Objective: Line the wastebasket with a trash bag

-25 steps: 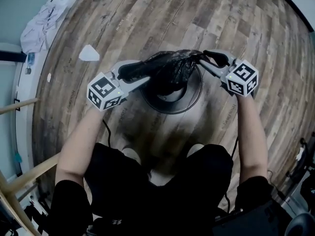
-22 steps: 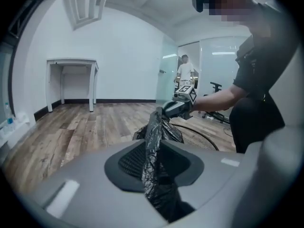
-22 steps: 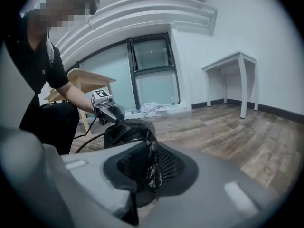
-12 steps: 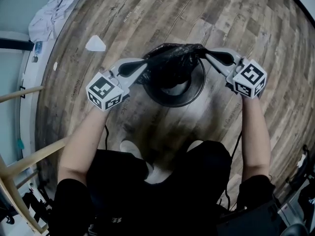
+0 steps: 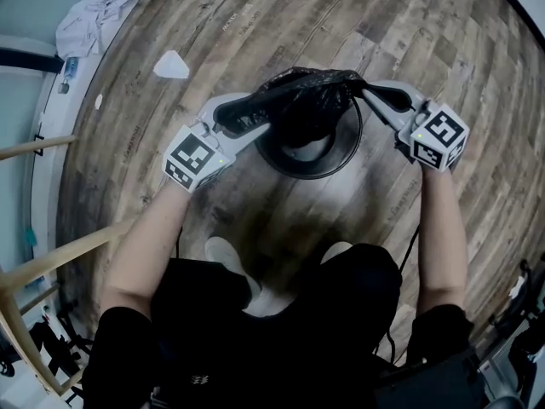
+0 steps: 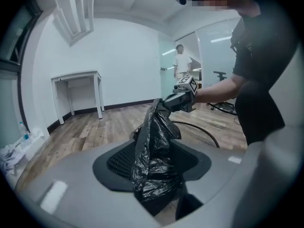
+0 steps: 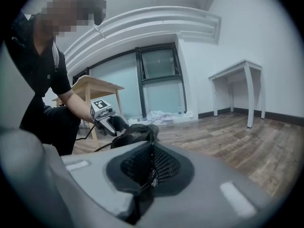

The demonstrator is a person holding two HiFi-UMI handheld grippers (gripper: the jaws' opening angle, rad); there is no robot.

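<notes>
Black trash bag (image 5: pixel 306 100): bunched, strung between both grippers above wire-mesh wastebasket (image 5: pixel 345 167). Basket unlined. Progress: early. Remaining: open bag mouth, lower inside, fold over rim. Left gripper (image 5: pixel 258 109): jaws opening, bag wad loose between them. Right gripper (image 5: pixel 370 90): jaws closed, pinching bag edge.

Wood floor (image 5: pixel 341 24) w/ wastebasket (image 5: pixel 334 158); white scrap (image 5: pixel 172 65) apart.

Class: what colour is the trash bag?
Black; the trash bag shows best in the left gripper view.
</notes>
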